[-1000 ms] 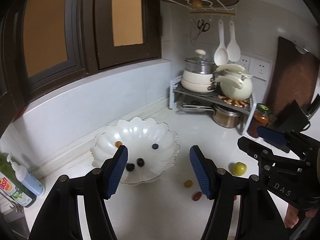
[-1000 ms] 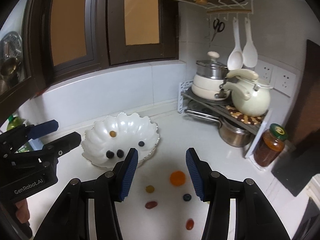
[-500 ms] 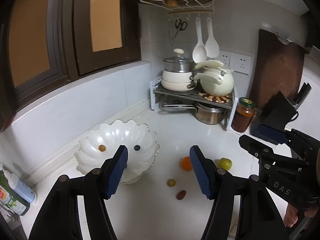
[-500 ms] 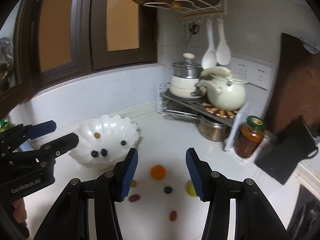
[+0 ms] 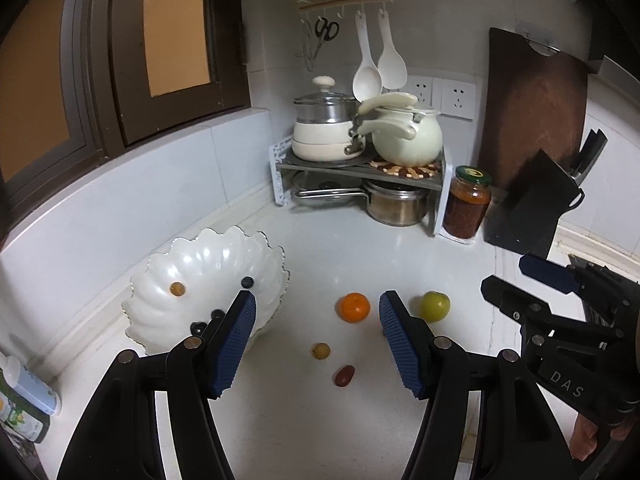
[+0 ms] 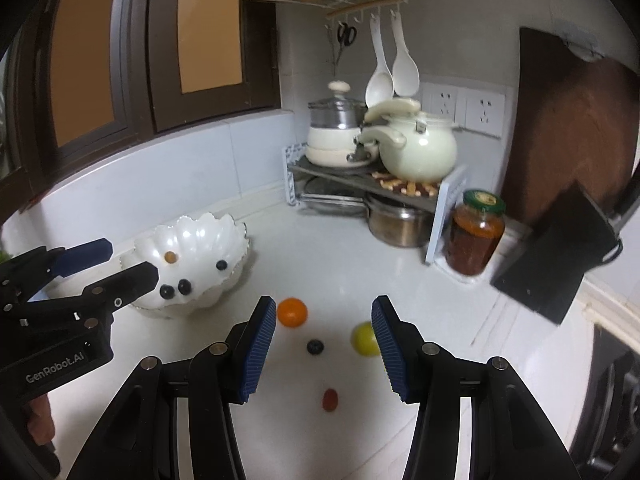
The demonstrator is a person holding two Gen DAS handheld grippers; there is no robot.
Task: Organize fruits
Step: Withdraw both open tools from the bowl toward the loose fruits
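Left gripper [image 5: 316, 340]: blue pads parted, nothing between them — above the counter [image 5: 320, 420]. Right gripper [image 6: 324, 350]: same, pads apart and empty. Landmark: scalloped white bowl [image 5: 192, 264]. Just right of the bowl, an orange [image 5: 354, 307]; beyond that, a green fruit [image 5: 435, 306]. Nearer than the orange, a small yellow fruit [image 5: 321, 350] and a red one [image 5: 344, 375]; a blueberry [image 6: 315, 347] and another red fruit [image 6: 330, 399] on the counter too — all outside the bowl. Inside the bowl: three dark berries [image 5: 248, 282] and one small orange fruit [image 5: 177, 289].
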